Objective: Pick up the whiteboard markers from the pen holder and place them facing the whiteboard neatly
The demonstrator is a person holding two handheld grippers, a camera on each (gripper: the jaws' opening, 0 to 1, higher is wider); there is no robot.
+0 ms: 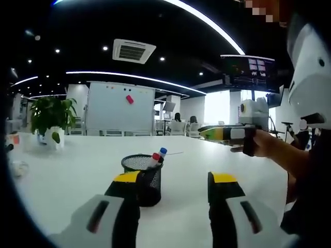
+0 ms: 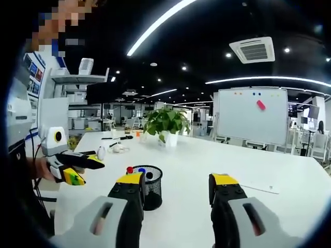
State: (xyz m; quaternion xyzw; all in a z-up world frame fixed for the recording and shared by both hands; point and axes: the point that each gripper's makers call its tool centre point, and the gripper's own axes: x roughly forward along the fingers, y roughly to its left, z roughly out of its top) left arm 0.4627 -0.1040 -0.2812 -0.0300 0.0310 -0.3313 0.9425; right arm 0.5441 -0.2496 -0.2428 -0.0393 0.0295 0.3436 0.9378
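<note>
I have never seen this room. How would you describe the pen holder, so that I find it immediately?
Start from the large white table that faces the whiteboard. On its near part stands the pen holder, a small round cup of black wire mesh. It is the only dark thing there, and a red-capped marker and a blue-capped marker stick out of its top; the potted plant stands farther back.

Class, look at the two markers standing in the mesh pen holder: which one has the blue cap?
In the left gripper view, the blue-capped marker stands higher and farther right in the pen holder; the red-capped marker sits beside it, lower and left.
</note>
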